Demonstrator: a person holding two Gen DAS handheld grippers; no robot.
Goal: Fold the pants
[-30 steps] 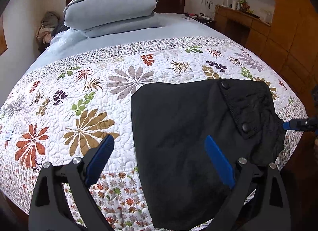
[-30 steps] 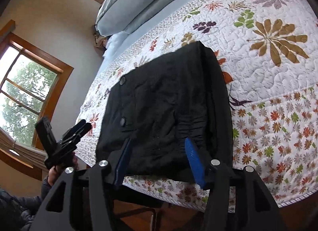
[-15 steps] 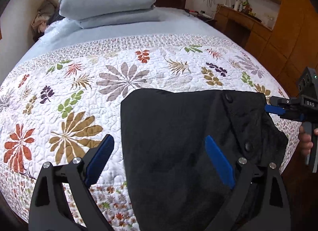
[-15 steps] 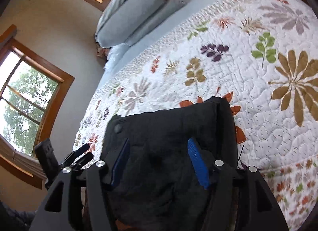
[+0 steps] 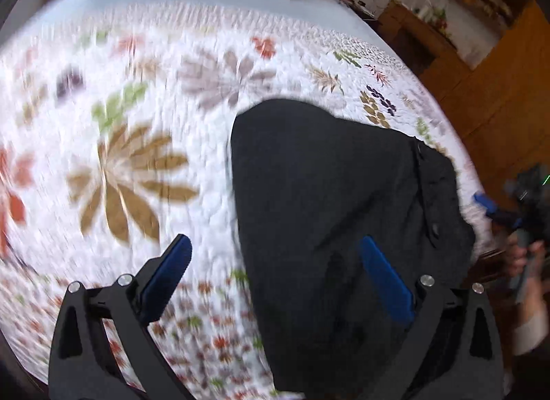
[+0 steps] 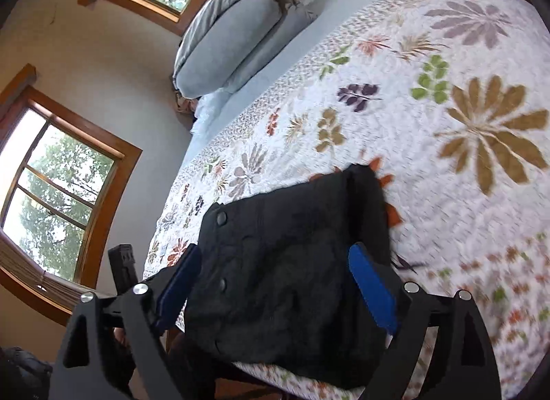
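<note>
The pants [image 5: 330, 214] lay in a compact fold at the bed [image 5: 144, 145] edge. Left gripper [image 5: 275, 276] spread, empty, one finger over the cloth. Right gripper [image 6: 275, 283] had just opened, straddling it untouched. Folding looked nearly done; next probably a last tidy or withdrawal.

A bed with a floral quilt [image 6: 429, 166] carries folded black pants [image 6: 292, 262] just ahead of the right gripper [image 6: 275, 283], and what look like grey pillows [image 6: 233, 35] far beyond.

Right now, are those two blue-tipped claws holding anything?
Nothing. The left gripper gapes open; the right gripper has just opened over the folded black pants.
</note>
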